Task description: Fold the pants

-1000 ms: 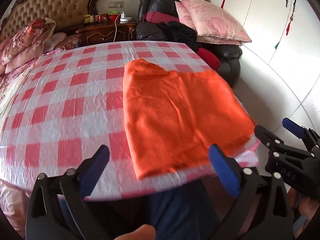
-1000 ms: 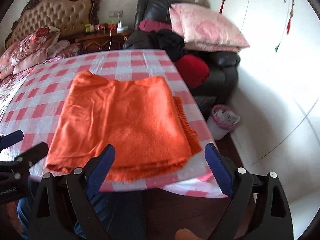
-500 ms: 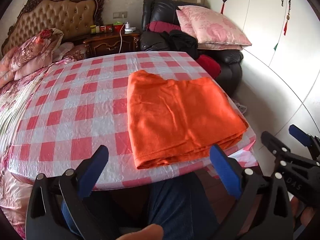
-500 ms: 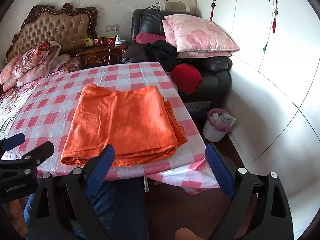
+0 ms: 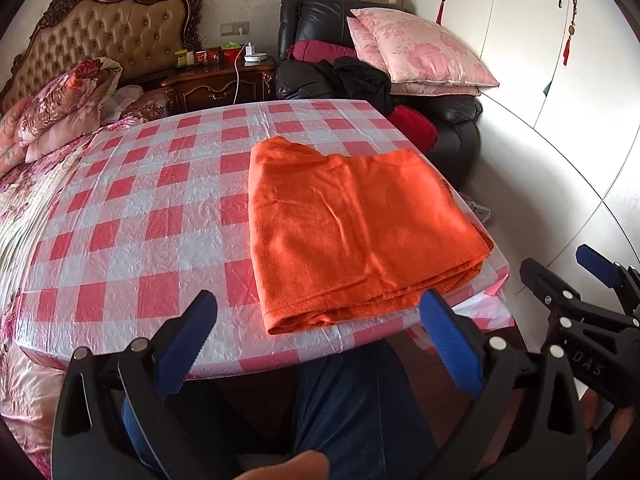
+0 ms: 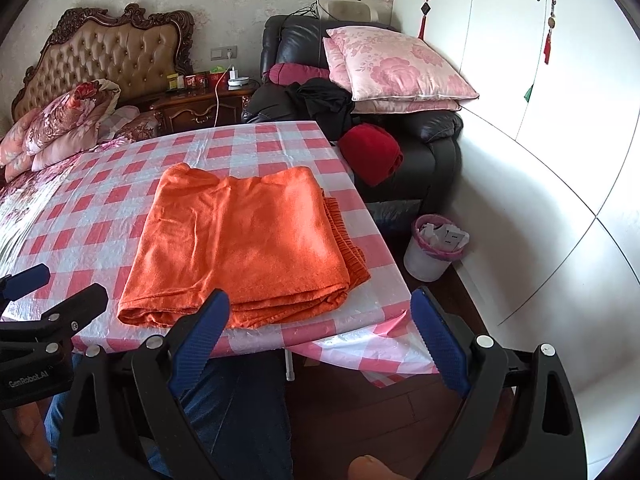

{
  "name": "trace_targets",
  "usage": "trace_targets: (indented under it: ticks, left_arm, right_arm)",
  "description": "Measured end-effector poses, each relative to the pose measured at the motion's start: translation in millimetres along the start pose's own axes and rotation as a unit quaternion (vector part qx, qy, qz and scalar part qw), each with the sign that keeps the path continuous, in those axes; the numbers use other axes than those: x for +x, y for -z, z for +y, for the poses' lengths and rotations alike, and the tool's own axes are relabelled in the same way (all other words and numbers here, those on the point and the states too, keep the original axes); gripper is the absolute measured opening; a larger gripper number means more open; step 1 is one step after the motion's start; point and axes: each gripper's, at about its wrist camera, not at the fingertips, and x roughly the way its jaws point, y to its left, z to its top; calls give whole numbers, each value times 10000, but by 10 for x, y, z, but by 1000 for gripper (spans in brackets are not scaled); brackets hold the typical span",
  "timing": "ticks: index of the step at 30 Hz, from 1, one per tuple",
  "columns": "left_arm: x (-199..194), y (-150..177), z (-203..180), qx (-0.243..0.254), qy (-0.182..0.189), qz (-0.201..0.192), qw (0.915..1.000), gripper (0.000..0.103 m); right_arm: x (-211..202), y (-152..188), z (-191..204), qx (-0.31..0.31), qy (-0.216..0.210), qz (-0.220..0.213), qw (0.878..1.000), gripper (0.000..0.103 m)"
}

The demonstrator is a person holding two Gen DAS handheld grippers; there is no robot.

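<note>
The orange pants (image 5: 352,232) lie folded in a neat rectangle on the red-and-white checked table (image 5: 152,208), near its front right corner. They also show in the right wrist view (image 6: 244,244), with the waistband edge sticking out at the right. My left gripper (image 5: 320,324) is open and empty, held off the table's front edge, above my knee. My right gripper (image 6: 320,320) is open and empty, also back from the front edge. Neither touches the pants.
A black armchair (image 6: 432,140) with pink pillows (image 6: 396,68) and a red bundle (image 6: 372,152) stands behind the table. A small bin (image 6: 432,248) sits on the floor at the right. A bed (image 5: 60,92) and nightstand (image 5: 216,84) are at the left.
Both grippers have pulled back from the pants and away from the table's front edge. The pants stay folded and still.
</note>
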Motion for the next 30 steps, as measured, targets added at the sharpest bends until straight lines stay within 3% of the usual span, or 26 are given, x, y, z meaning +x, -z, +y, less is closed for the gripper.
trace_targets:
  ticks: [30]
  left_arm:
    - [42,24,51,-107,114,16,9999,101]
  right_arm:
    - [57,55,19,-13,-21,94,10000,88]
